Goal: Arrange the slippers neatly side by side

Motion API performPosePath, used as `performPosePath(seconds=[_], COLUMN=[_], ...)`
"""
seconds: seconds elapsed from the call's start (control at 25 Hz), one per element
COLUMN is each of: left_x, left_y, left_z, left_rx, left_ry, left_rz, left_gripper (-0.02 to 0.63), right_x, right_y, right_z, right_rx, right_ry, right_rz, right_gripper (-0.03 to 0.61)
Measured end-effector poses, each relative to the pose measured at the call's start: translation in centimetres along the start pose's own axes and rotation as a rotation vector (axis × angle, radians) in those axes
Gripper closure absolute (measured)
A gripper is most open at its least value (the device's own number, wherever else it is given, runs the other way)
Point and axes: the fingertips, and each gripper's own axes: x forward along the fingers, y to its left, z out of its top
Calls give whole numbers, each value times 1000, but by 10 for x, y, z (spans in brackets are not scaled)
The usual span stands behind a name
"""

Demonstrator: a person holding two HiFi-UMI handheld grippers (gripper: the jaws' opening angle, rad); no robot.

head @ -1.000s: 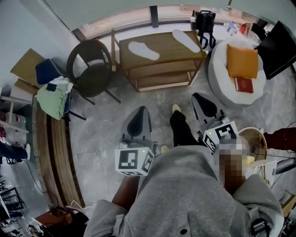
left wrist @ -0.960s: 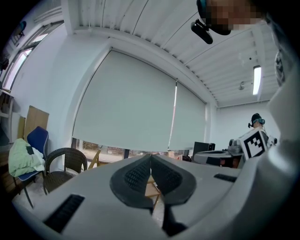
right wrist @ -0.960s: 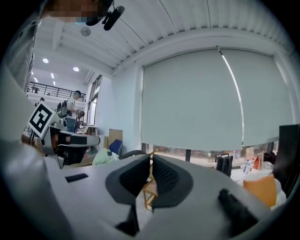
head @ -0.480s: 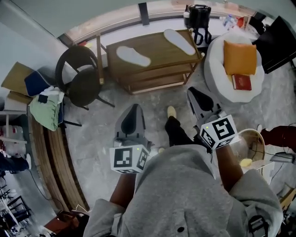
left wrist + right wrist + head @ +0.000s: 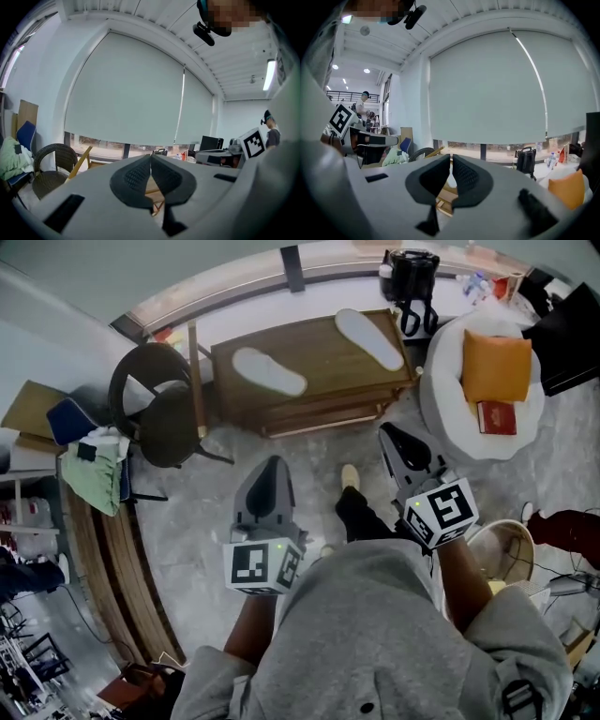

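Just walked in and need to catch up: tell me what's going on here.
A person in a grey top stands facing a wooden shelf, a gripper in each hand. The left gripper and right gripper are both shut and empty, held short of the shelf. Two white slippers lie on its top, well apart and angled differently: the left slipper near the middle, the right slipper at the right end. Neither has been picked up yet.
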Motion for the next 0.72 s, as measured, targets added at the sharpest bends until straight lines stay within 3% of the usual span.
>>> performPosePath(seconds=[0.72], left_x=[115], left_y=[-13], left_z=[25], left_rx=[34], left_ry=[48], left_rz=[5], left_gripper=[598], right_x=[63], right_y=[-100], right_z=[21], right_rx=[63], right_ry=[-12], right_rz=[21], right_gripper=[546])
